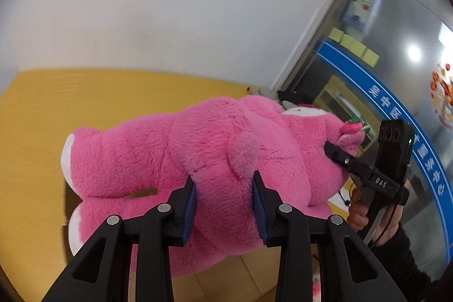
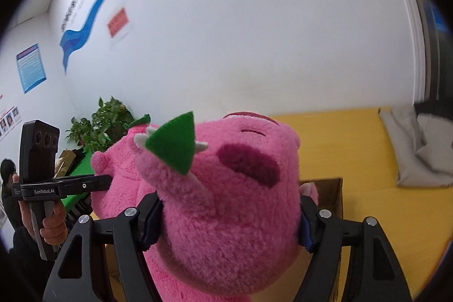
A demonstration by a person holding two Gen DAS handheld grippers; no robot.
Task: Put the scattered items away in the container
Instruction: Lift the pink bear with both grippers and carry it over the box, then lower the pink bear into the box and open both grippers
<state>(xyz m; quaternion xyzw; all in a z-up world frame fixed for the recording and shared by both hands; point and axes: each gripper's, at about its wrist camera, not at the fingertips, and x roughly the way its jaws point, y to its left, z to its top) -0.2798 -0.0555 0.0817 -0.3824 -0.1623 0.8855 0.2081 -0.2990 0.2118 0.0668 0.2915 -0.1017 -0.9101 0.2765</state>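
left wrist view: the left tool (image 1: pixel 223 205) is clenched on the rump of a pink plush bear (image 1: pixel 198 160), just below its round tail, both blue pads pressed into the fur. the bear hangs lengthwise above a yellow surface (image 1: pixel 85 104), feet to the left, head to the right. at the head end the right tool (image 1: pixel 334 153) bites into the fur, with a hand (image 1: pixel 365 214) on its grip. a cardboard flap (image 1: pixel 226 273) shows under the bear.

right wrist view: the right tool (image 2: pixel 229 222) grasps the bear's head (image 2: pixel 226 203) across its width, jaws spread wide around it. the left tool (image 2: pixel 99 183) reaches in at the far end. an open cardboard box (image 2: pixel 325 194) sits just behind the head.

judging by this, the step in hand is the two-handed carry of the bear to the box. next, both hands need to bring it over the opening, lower it in, then release together.
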